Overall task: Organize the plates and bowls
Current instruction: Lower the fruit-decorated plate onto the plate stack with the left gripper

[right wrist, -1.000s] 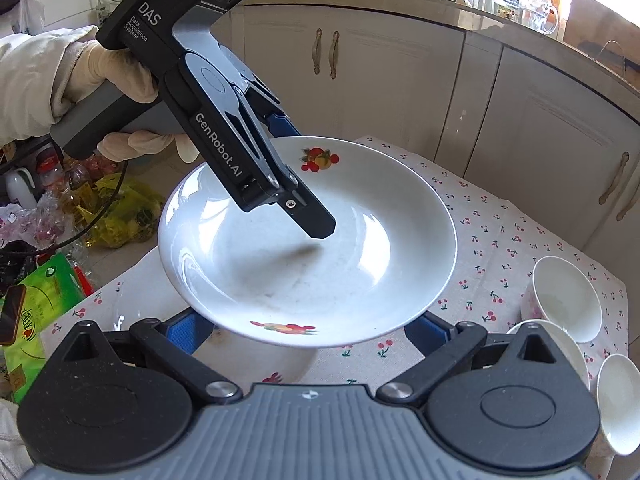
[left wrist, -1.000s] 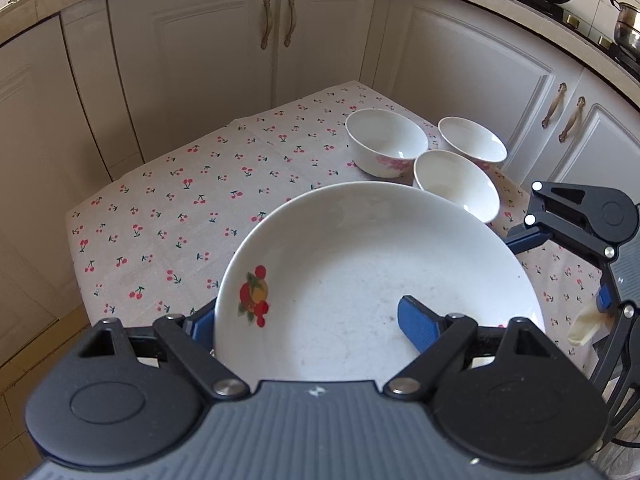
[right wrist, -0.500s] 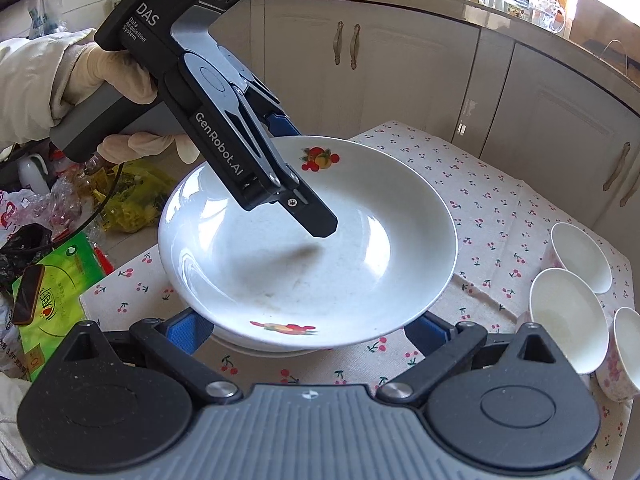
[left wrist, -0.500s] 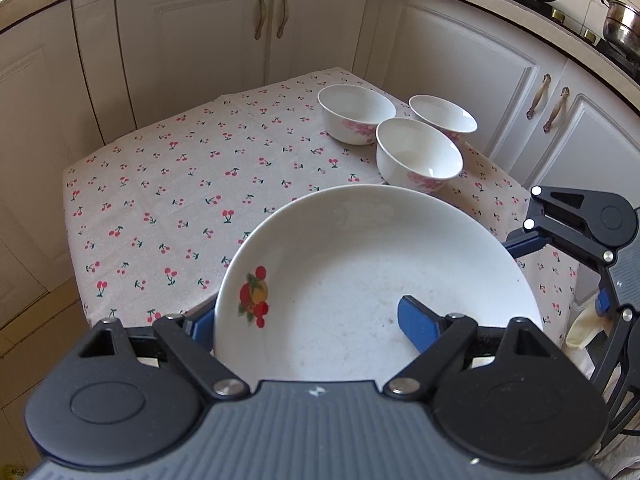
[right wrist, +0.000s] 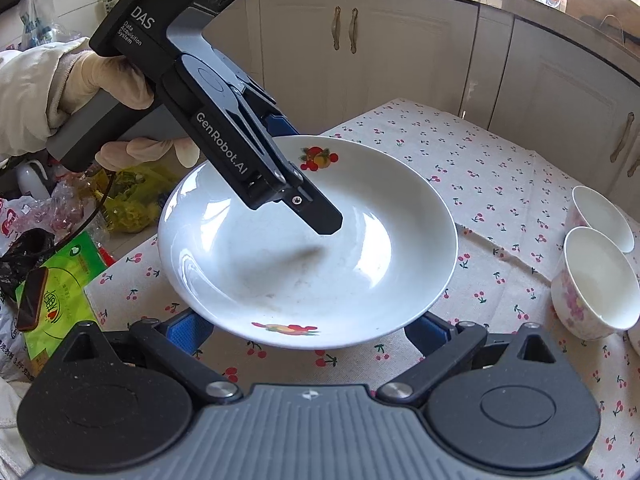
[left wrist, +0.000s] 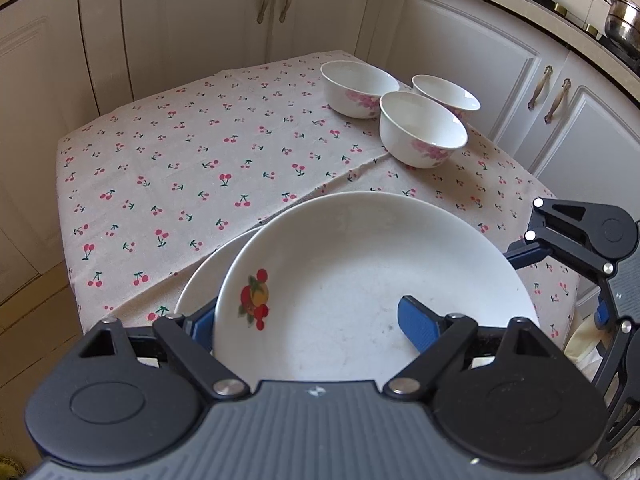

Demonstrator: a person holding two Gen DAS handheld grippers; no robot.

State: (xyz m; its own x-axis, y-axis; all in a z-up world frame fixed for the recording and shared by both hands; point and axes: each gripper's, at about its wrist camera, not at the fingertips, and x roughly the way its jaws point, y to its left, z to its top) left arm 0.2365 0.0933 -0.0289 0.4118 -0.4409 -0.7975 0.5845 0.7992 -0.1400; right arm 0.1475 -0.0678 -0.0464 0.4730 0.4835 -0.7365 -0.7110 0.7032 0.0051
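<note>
A white round ceramic plate with a fruit print [right wrist: 308,252] is being held face up and tilted over the cherry-print tablecloth [left wrist: 192,168], its rim being pinched by the left gripper [left wrist: 308,320], one finger inside and one beneath. "DAS Data Acquisition System" and "GenRobot.AI" are being shown on that gripper. The right gripper [right wrist: 308,330] is being kept below the plate's near edge; whether it pinches cannot be told.

The upper plate [left wrist: 360,280] hides nearly all of a second plate [left wrist: 200,276] beneath it; only a crescent of rim shows. The left hand-held gripper [left wrist: 308,320] has one blue finger [left wrist: 200,322] tucked under the plate's edge. The third bowl [right wrist: 634,340] is cut off by the right wrist view's edge.
</note>
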